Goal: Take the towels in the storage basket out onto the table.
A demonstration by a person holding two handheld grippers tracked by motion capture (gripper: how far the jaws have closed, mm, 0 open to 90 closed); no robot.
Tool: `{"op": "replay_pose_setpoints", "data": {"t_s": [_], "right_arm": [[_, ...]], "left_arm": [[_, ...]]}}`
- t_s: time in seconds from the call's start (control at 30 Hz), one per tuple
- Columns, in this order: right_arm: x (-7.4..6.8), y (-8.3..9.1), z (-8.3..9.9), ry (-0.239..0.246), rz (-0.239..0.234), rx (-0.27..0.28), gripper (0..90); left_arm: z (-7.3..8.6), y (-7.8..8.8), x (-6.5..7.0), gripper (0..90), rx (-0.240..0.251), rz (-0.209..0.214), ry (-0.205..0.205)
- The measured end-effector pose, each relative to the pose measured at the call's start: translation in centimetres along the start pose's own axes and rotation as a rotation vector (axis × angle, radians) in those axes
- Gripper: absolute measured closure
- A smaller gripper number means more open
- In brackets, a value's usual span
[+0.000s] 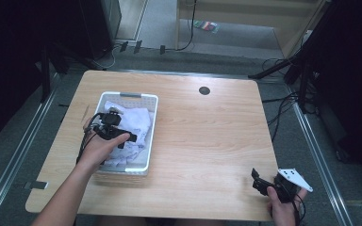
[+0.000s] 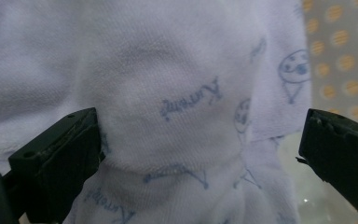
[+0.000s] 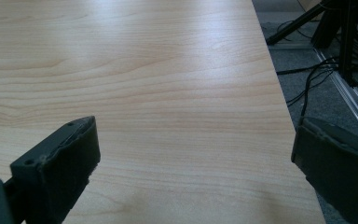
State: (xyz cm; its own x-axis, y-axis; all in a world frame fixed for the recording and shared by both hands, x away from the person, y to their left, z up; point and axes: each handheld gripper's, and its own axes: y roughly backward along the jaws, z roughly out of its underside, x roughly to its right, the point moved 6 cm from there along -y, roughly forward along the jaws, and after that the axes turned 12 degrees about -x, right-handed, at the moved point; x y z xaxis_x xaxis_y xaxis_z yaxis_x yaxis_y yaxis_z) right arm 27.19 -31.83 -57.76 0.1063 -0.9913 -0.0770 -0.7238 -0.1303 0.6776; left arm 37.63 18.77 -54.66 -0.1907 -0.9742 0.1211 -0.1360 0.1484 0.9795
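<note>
A white perforated basket on the left of the wooden table holds crumpled white cloth with a pale blue print. My left gripper is down inside the basket over that cloth. In the left gripper view its jaws stand wide apart with a bulge of the white cloth between them, not pinched. My right gripper rests low at the table's front right corner, open. In the right gripper view its jaws spread over bare wood with nothing between them.
A round black grommet sits near the table's far edge. The table's right edge drops to a grey floor with cables and black stand legs. Metal rails run along both sides of the table.
</note>
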Motion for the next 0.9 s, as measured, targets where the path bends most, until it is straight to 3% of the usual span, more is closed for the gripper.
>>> {"op": "replay_pose_setpoints", "data": {"t_s": [0.27, 0.37, 0.6, 0.67, 0.7, 0.73, 0.9], "right_arm": [[0.0, 0.0, 0.0, -0.001, 0.002, 0.001, 1.1], [0.0, 0.0, 0.0, -0.001, 0.003, 0.0, 1.1], [0.0, 0.0, 0.0, -0.001, 0.002, -0.001, 1.1], [0.0, 0.0, 0.0, 0.001, 0.002, -0.003, 1.1], [0.0, 0.0, 0.0, -0.003, 0.001, -0.005, 1.1], [0.0, 0.0, 0.0, -0.003, 0.002, -0.006, 1.1], [0.0, 0.0, 0.1, -0.001, 0.005, -0.008, 1.1]], "left_arm": [[-0.6, -2.2, -0.2, 0.0, -0.114, -0.147, -0.016], [-0.7, -2.5, -0.1, 0.0, -0.122, -0.167, -0.023], [-0.4, -2.5, -0.4, 2.6, -0.135, -0.166, -0.073], [-0.2, -2.2, -0.4, 11.2, -0.122, -0.194, -0.096], [-0.1, -2.1, -0.4, 23.5, -0.113, -0.196, -0.111], [0.0, -1.8, -0.7, 27.2, -0.108, -0.198, -0.131], [0.1, -1.6, -1.2, 37.7, -0.091, -0.198, -0.145]]}}
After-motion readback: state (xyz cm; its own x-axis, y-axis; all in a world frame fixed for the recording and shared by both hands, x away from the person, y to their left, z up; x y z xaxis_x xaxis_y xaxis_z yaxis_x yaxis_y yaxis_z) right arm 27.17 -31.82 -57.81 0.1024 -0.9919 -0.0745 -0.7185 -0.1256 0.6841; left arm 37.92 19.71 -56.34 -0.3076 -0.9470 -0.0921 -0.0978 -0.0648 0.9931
